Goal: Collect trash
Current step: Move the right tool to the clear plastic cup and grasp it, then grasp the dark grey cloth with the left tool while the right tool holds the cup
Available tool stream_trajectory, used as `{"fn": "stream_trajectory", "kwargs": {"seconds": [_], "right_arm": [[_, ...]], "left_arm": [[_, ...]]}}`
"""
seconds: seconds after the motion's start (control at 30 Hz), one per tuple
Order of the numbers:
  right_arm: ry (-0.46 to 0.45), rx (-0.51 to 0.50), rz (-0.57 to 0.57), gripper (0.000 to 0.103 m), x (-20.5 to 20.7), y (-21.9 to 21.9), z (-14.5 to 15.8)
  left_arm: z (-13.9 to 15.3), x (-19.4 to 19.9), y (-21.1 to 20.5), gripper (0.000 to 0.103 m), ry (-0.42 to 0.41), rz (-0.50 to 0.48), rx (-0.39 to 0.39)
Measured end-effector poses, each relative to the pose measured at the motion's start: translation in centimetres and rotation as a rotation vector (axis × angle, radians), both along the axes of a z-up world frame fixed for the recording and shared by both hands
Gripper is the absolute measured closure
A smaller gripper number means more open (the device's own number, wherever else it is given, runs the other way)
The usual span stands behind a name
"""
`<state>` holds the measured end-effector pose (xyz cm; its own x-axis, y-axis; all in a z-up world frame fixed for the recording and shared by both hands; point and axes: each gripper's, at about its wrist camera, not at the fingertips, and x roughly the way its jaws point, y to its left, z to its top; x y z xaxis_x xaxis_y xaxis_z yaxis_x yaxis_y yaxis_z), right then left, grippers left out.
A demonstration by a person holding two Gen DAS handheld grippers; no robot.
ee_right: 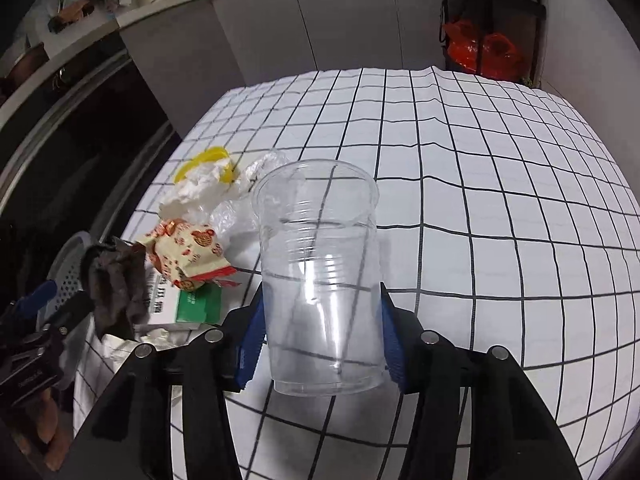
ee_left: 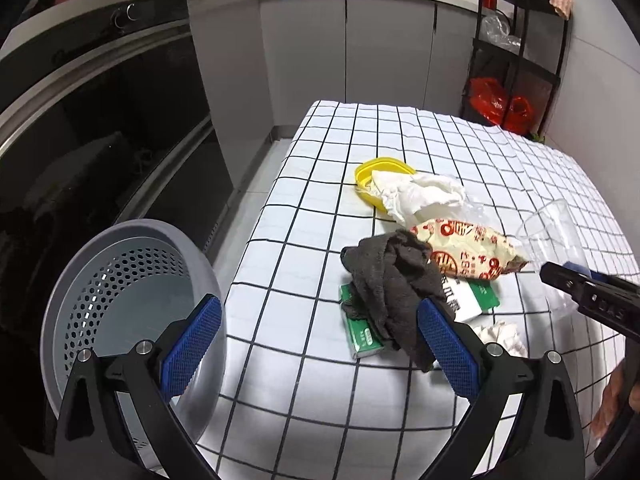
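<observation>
A clear plastic cup point(ee_right: 320, 280) stands between the blue pads of my right gripper point(ee_right: 320, 320), which is shut on its lower sides. In the left wrist view the same cup point(ee_left: 552, 232) and right gripper point(ee_left: 580, 288) sit at the right. My left gripper point(ee_left: 320, 344) is open and empty, low over the table's near left. A dark grey cloth point(ee_left: 392, 280) lies just beyond its right finger. Around the cloth lie a red-printed snack packet point(ee_left: 472, 256), a green and white box point(ee_left: 362, 336), a crumpled tissue point(ee_left: 504, 336), white crumpled paper point(ee_left: 420, 196) and a yellow lid point(ee_left: 380, 176).
A grey perforated basket point(ee_left: 120, 300) stands beside the table's left edge, behind my left finger. The checked tablecloth point(ee_right: 500, 200) covers the table. A dark oven front point(ee_left: 100, 140) is at the left. A black rack with red bags point(ee_left: 512, 80) stands far right.
</observation>
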<state>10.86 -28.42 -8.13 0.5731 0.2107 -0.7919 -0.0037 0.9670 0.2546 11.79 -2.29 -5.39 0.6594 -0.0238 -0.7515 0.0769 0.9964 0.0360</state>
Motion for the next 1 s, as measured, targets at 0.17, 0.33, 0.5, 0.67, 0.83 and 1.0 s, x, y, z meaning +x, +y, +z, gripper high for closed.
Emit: {"fn": "stream_trajectory", "kwargs": {"seconds": [0.17,0.33,0.5,0.67,0.83,1.0], "right_arm": [[-0.038,0.027,0.003,0.054,-1.4,0.2,1.2],[-0.057,0.029,0.01,0.054,-1.9,0.2,1.6],[-0.058,0.028,0.006,0.054,-2.4,0.0,1.6],[-0.054,0.03,-0.005,0.054,-3.0,-0.1,1.4],[-0.079,0.041,-0.009,0.054,-3.6,-0.1,2.2],[-0.099,0.051,-0.01,0.054,-4.2,0.1,2.9]], "left_arm": [[-0.3,0.9,-0.4,0.006,0.012,0.0,-0.043],[-1.1,1.7,-1.5,0.008,0.017,0.004,0.006],[-1.3,2.1,-2.1,0.063,0.044,-0.048,-0.046],[-1.2,1.8,-2.3,0.087,0.038,-0.067,-0.042],[-0.2,1.3,-1.6,0.092,0.014,-0.071,-0.064],[0.9,0.6,-1.1,0.092,-0.019,-0.063,-0.059]]}}
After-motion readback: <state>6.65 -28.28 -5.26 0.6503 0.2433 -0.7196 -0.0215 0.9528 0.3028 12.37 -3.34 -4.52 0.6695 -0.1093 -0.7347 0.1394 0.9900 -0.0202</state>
